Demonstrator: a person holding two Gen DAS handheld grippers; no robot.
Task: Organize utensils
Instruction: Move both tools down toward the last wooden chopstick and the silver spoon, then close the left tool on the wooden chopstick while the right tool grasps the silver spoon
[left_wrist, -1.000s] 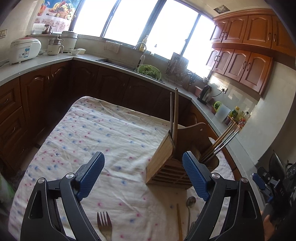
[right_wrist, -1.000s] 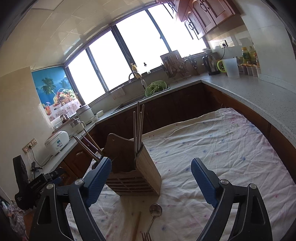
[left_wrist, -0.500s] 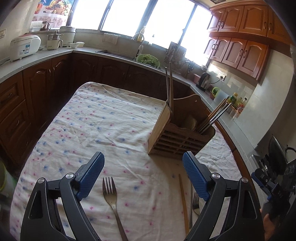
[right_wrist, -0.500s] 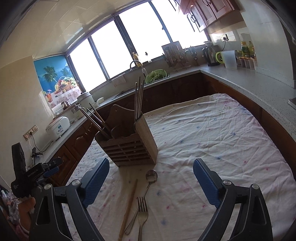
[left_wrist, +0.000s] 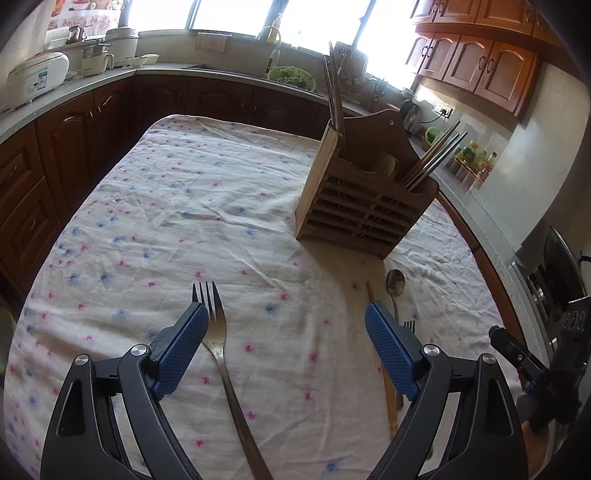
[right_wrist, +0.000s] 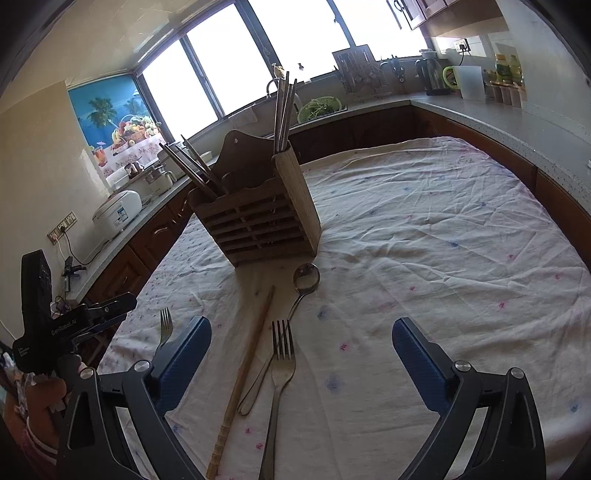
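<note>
A wooden utensil holder stands on the cloth-covered table, with chopsticks in two compartments. On the cloth in front of it lie a fork, a second fork, a spoon and a wooden chopstick. My left gripper is open above the cloth, its left finger beside the first fork's tines. My right gripper is open, with the second fork between its fingers.
The floral tablecloth covers the table. Dark wood cabinets and a grey counter ring it, with a rice cooker, sink and kettle. The other hand-held gripper shows at the left of the right wrist view.
Both grippers have pulled back from the holder and tilted down toward the cloth. The forks, spoon and chopstick have come fully into view between the fingers.
</note>
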